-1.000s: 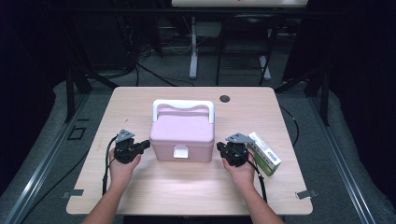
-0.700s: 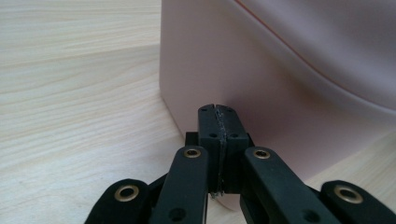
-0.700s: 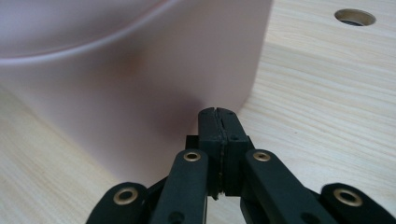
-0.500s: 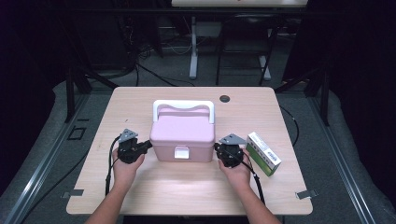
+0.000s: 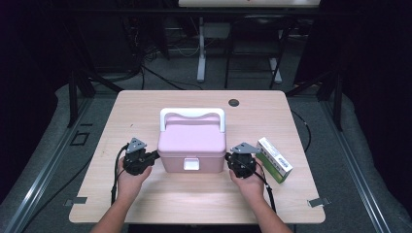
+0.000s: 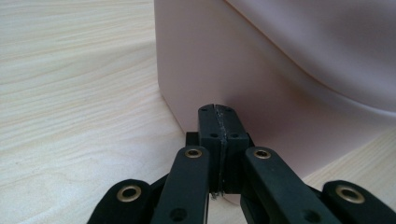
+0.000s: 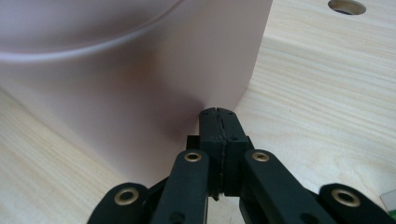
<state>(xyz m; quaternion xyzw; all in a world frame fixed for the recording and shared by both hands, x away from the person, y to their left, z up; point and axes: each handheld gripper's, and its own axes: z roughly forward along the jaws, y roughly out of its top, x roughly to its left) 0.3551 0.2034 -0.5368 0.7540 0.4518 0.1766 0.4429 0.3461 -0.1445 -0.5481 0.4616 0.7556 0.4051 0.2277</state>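
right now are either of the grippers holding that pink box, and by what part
Nothing is gripped. The left gripper and right gripper both have shut, empty jaws, with their tips at opposite side walls of the pink box.

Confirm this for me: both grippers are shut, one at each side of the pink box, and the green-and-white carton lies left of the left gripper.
Not quite. The carton lies beside the right gripper, on its outer side, as the high view shows. The rest holds: the left gripper and the right are shut with nothing between the jaws, one at each side of the pink box.
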